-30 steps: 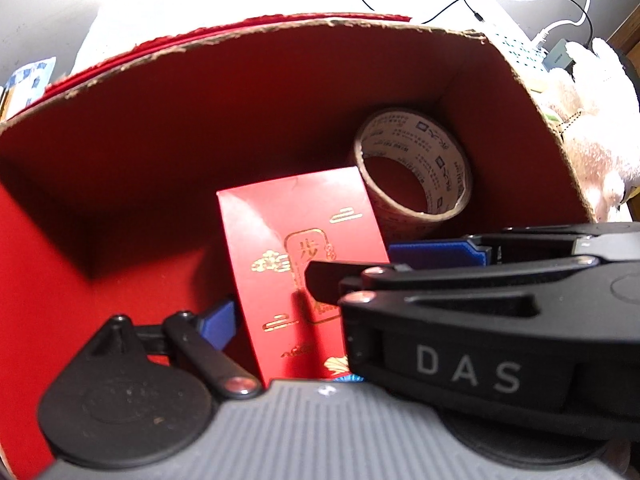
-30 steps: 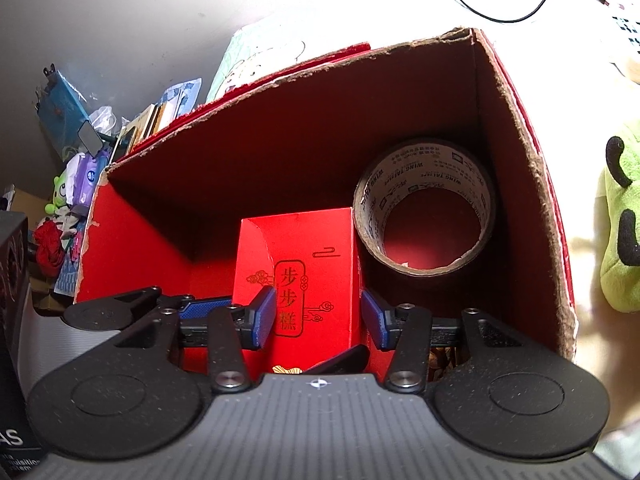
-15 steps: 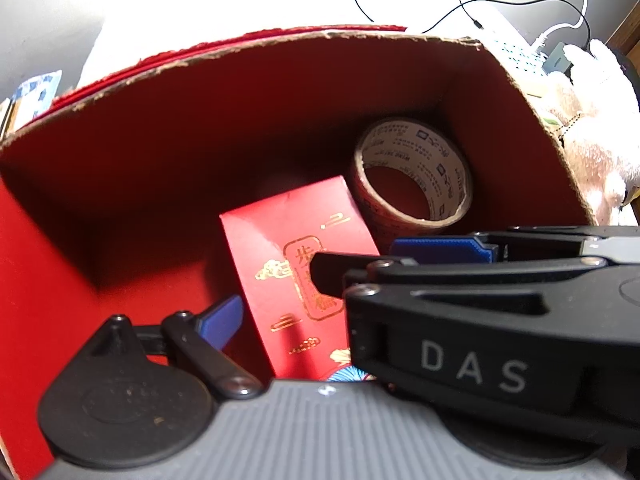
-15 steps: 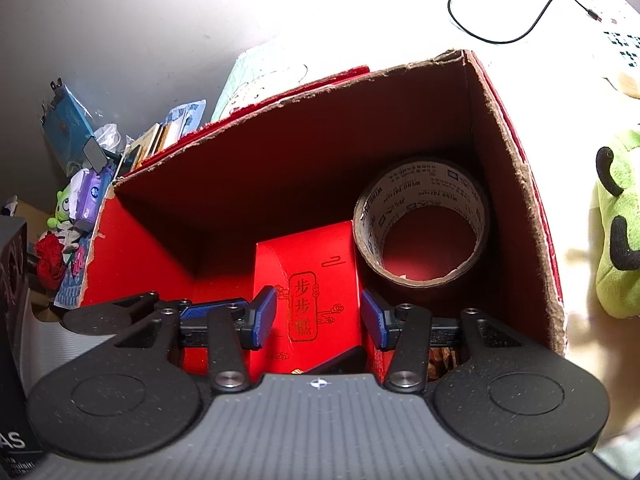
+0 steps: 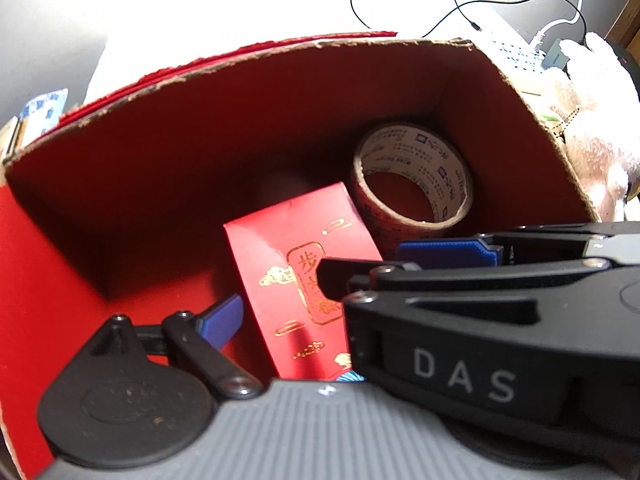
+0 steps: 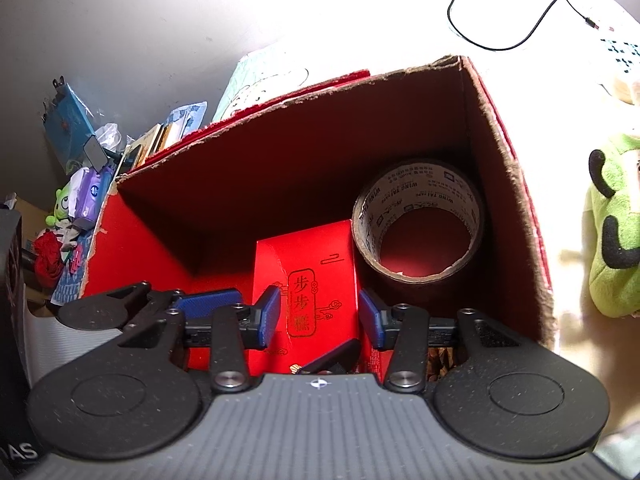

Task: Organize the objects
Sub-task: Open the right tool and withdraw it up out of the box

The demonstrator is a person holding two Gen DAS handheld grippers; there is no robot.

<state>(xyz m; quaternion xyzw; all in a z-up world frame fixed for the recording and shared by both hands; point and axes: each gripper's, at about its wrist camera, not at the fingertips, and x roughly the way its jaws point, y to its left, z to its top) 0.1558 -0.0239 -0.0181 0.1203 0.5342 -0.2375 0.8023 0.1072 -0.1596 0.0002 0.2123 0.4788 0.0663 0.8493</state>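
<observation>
Setting: a bright white tabletop [image 6: 360, 12] lay under a red-lined cardboard box [image 6: 312, 168], with a thin black cable [image 6: 520, 12] looping at 1 o'clock in the right wrist view.
Clutter: packets and small toys [image 6: 80, 184] were heaped outside the box at 9 o'clock; a green plush toy [image 6: 612, 236] sat just beside the box wall at 3 o'clock.
Red envelope: the red envelope [image 6: 308, 292] with gold characters stood inside the box, tilted, its top toward 12 o'clock; in the left wrist view it [image 5: 296, 272] leaned toward 11 o'clock.
Tape roll: the roll of tape [image 6: 420, 224] sat in the box corner at 1 o'clock, just beside the envelope's top corner, its hole facing the camera.
Right gripper: the right gripper [image 6: 318, 316] was spread open, blue pads either side of the envelope; contact could not be told.
Left gripper: the left gripper [image 5: 336, 280] was released, one blue pad showing at 8 o'clock, its right side hidden behind the other tool's black body.
</observation>
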